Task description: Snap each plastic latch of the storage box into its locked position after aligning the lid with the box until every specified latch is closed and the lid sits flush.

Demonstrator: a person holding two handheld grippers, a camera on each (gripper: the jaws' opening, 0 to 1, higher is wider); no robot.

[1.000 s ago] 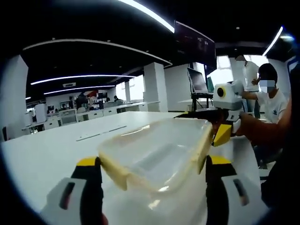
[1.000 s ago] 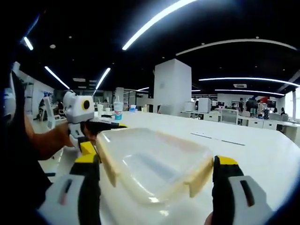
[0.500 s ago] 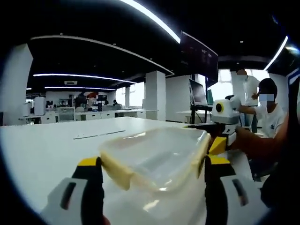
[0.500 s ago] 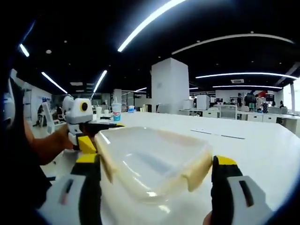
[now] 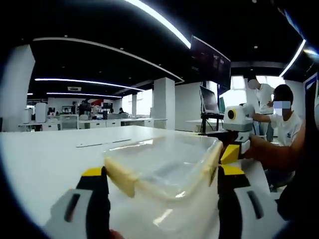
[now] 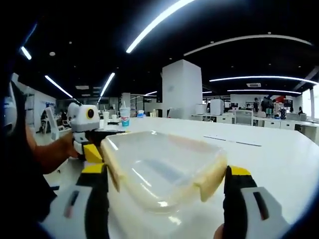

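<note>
The clear lid [image 5: 164, 167] with cream latches [image 6: 212, 181] fills lower centre, carried level between the left gripper [image 5: 162, 186] and right gripper [image 6: 164, 186] for alignment; both jaws stand wide, flanking its ends.

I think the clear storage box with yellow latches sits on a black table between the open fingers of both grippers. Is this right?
Not quite: the table is white, not black, as the right gripper view shows. The rest holds: the clear storage box with yellow latches sits between the open fingers of both grippers.

Opposed close views, shared storage box [image 5: 167, 167]
</note>
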